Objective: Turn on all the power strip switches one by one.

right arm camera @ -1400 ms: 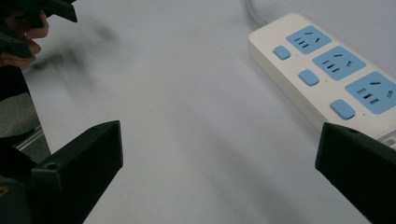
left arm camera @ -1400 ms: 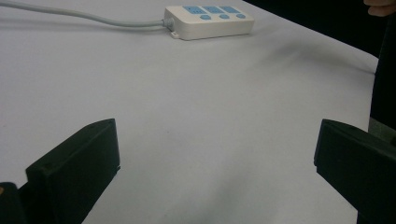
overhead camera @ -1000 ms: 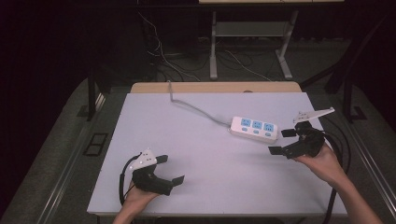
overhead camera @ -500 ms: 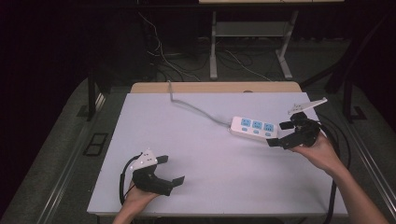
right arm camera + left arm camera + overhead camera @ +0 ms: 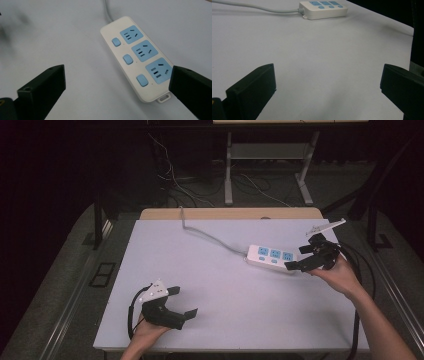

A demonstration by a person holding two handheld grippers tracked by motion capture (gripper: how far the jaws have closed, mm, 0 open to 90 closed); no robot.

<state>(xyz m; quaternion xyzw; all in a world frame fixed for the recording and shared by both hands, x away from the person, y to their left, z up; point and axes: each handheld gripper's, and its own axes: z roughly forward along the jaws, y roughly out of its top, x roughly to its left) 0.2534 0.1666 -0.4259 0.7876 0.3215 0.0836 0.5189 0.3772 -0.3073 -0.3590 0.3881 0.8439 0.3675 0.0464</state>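
Dark floor and a tangle of cables under a far metal-legged bench surround the wide white rectangular table (image 5: 225, 320), whose far edge butts against a strip of pale wood. On it, toward the far right corner, lies the white plastic power strip with three blue sockets and three blue switches (image 5: 272, 258), lying flat with its long side roughly along the far edge; its grey-white cord (image 5: 210, 236) runs off toward the far edge left of centre and drops over it. The right hand-held gripper (image 5: 303, 257) hangs just at the strip's right end, jaws spread wide with nothing between them; in the right gripper view the strip (image 5: 138, 56) sits between and just beyond the two black jaws, its mounting tab nearest. The left hand-held gripper (image 5: 182, 301) rests near the near left corner, well apart from the strip, its jaws likewise wide apart and empty; the left gripper view shows the strip (image 5: 323, 9) far off across bare table. The strip looks like a rigid, fairly light shell, smooth and somewhat slippery, so it should slide easily on the table and may pivot if pinched at one end; the trailing cord will tug back. A grip across the narrow width, on the two long side walls near the middle, seems safest, clear of the switches.
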